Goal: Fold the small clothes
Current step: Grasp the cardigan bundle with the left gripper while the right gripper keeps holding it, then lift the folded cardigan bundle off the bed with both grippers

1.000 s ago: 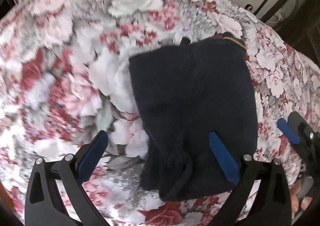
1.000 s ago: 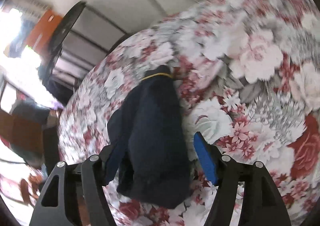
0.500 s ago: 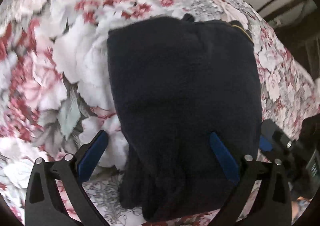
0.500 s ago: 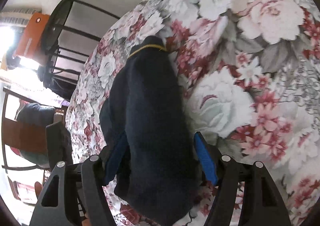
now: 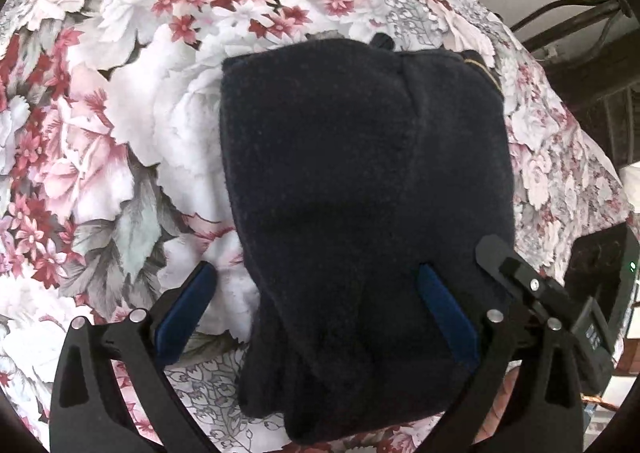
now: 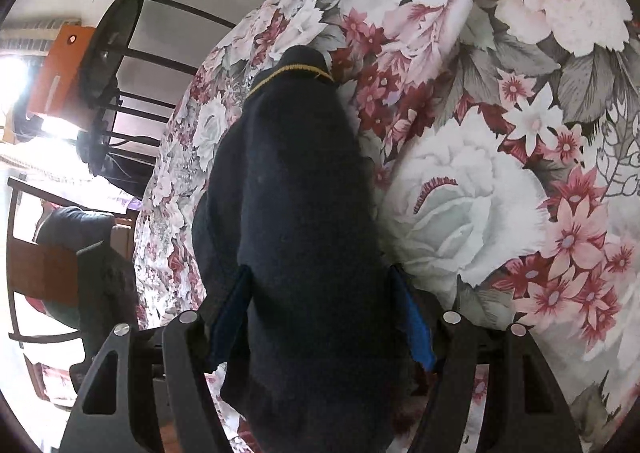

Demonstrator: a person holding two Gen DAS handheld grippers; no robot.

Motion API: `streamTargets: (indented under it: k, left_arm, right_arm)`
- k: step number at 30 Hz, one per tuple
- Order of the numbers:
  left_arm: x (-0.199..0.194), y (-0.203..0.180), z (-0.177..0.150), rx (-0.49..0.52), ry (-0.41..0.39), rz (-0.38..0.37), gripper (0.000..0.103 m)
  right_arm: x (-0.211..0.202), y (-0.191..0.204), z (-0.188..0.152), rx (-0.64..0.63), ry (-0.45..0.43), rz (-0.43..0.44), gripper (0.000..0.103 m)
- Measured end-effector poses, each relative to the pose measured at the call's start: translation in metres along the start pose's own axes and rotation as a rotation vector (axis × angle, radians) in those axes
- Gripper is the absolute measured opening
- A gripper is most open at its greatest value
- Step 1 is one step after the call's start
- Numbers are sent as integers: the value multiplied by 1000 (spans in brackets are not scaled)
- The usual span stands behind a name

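Note:
A dark navy garment point(image 5: 360, 193), folded into a thick bundle with a thin yellow trim at its far corner, lies on the floral cloth point(image 5: 120, 113). My left gripper point(image 5: 316, 301) is open, its left finger over the cloth and its right finger over the bundle's near edge. The right gripper's black finger point(image 5: 516, 273) shows at the bundle's right edge. In the right wrist view the bundle point(image 6: 304, 233) runs away from me between the fingers of my right gripper point(image 6: 320, 313), which stands open around its near end, the blue pads point(image 6: 412, 321) on either side.
The floral cloth point(image 6: 500, 133) covers a padded surface. A dark metal frame point(image 5: 580, 9) stands at the far right. In the right wrist view a black metal rack point(image 6: 116, 65), an orange object point(image 6: 56, 65) and a chair with dark clothing point(image 6: 72, 237) stand beyond the surface's edge.
Both grippers have moved closer to the dark bundle, which now fills more of each view. The right gripper's pads now flank the bundle's near end. Both stay open.

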State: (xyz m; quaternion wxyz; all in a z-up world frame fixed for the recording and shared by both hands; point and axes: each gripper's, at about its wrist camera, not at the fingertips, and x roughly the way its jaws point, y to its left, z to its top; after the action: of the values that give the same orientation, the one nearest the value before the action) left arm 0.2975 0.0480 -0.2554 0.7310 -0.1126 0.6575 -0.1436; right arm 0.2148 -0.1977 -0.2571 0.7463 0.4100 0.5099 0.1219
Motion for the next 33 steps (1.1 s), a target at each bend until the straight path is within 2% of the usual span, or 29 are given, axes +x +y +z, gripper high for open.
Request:
streamTargets:
  k: [7,9,13,15,16,17,20,24,27,30,31,33]
  left_arm:
    - [9,4,0,50,-13,-32,99]
    - [11,8,0,33,-14,-44,99]
    - [11,2,-2,52,-25,-18,99]
    - [9,-2,-2,60,-30,-24,89]
    - [6,-5,-2,71,-28,-56,76]
    - [6,-7,-2,72,-29,-59,73]
    - [5,-12,-3,95,-39,-36,71]
    - [3,1,2,16,-29,-82,69]
    - [9,11,3,-23,-22,-115,72]
    - [14,8,2,-14,-31,-104,75]
    - [13,5,1,-6,-36,-96,75]
    - [13,1,2,8,-41,-110,65]
  right_arm:
    - [0,-7,1,12,10,9,70]
    - [0,-7,0,4,7,3,70]
    - [0,-4,-2,-6,6,-8,66]
    - [0,-1,-2,-14,5,-21,63]
    - [-1,0,-3,-16,5,-27,62]
    - [-1,1,-3,-13,4,-29,61]
    - [-3,5,-3,-17,4,-42,58]
    - [-6,9,-3,-28,10,-38,57]
    - [-3,5,-3,-19,16,-25,59]
    - [3,-9,-2,48,30,21,61]
    - [3,-10,-2,53,29,23,61]
    - [2,-5,-3,34,24,9,60]
